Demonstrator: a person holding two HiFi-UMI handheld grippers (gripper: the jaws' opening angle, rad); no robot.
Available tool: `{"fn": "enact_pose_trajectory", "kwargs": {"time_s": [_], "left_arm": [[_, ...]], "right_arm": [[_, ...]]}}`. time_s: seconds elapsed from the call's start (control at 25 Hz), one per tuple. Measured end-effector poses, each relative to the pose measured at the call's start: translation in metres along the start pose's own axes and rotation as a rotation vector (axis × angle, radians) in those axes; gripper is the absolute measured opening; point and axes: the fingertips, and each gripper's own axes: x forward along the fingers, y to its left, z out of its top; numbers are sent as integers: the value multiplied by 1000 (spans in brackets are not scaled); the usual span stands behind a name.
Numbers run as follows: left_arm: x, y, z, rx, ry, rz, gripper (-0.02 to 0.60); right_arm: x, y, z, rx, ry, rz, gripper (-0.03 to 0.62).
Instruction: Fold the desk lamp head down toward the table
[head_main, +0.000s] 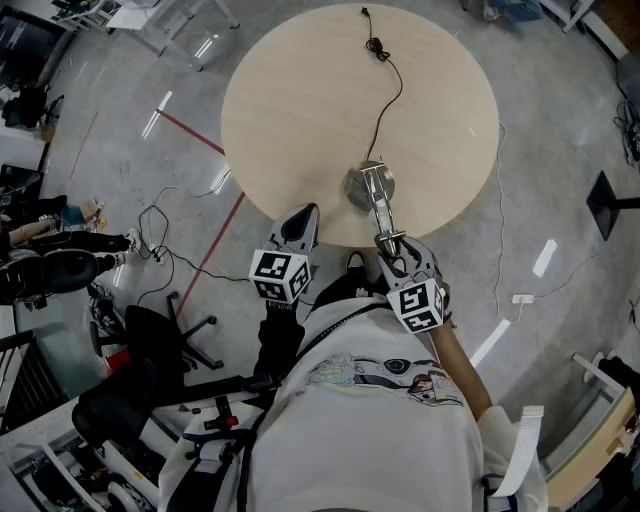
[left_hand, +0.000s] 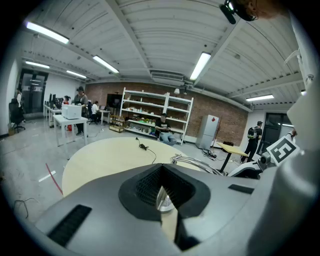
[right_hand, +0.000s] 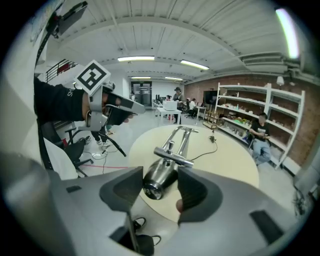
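The chrome desk lamp stands near the front edge of the round wooden table (head_main: 300, 100). Its round base (head_main: 368, 186) carries a two-rod arm (head_main: 381, 210) that leans out toward me. In the right gripper view the cylindrical lamp head (right_hand: 159, 181) lies between the jaws, both touching it, with the arm (right_hand: 180, 137) running away behind. My right gripper (head_main: 400, 255) is shut on that head, just off the table's edge. My left gripper (head_main: 303, 215) hovers shut and empty at the table's front edge, left of the lamp. The lamp's arm (left_hand: 195, 162) shows beyond its closed jaws.
A black cord (head_main: 385, 100) runs from the lamp base across the table to a plug (head_main: 375, 45) at the far side. An office chair (head_main: 150, 340) and loose cables (head_main: 160, 230) lie on the floor at left. A black stand base (head_main: 610, 205) sits at right.
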Motion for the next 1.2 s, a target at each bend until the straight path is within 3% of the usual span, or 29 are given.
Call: {"fn": "enact_pose_trajectory", "kwargs": {"time_s": [0.4, 1.2], "left_arm": [[-1, 1, 0, -2, -1, 0, 2], [-2, 5, -2, -11, 7, 15, 2]], "right_arm": [[6, 0, -6, 31, 20, 3, 220], [34, -4, -35, 197, 107, 56, 205]]}}
